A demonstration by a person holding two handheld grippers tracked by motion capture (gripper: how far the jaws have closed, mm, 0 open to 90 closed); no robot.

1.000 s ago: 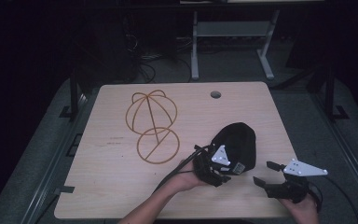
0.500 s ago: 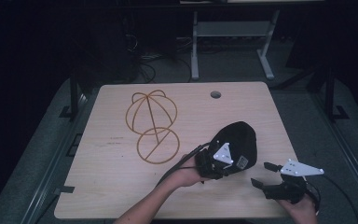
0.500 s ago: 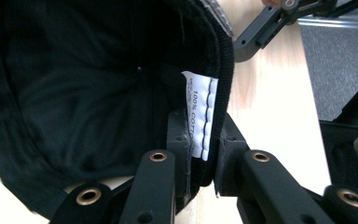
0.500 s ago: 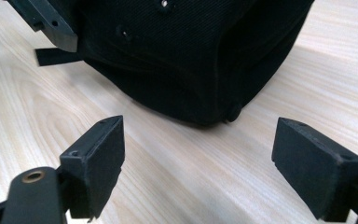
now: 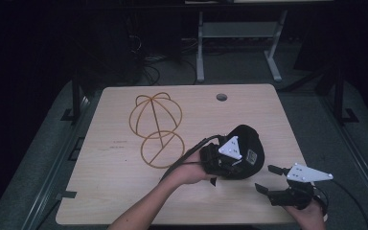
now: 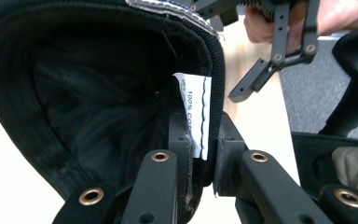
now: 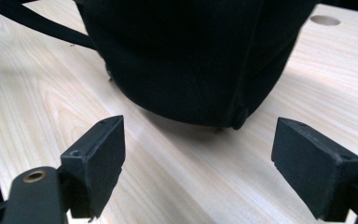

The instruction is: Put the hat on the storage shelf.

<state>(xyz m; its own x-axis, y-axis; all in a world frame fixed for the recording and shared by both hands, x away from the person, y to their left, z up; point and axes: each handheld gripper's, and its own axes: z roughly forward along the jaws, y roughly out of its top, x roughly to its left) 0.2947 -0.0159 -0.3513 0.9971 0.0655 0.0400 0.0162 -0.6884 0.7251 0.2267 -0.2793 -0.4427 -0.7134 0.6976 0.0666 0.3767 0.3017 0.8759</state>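
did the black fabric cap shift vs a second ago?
No. The black fabric cap sits the same against the table's round hole; the left gripper holds it.

My left forearm enters from the table's near edge and angles toward the right half. My left hand holds the left gripper; its jaws are clamped together on black fabric with a white label. My right hand sits at the near right corner, holding the right gripper with jaws spread wide, pointing left.
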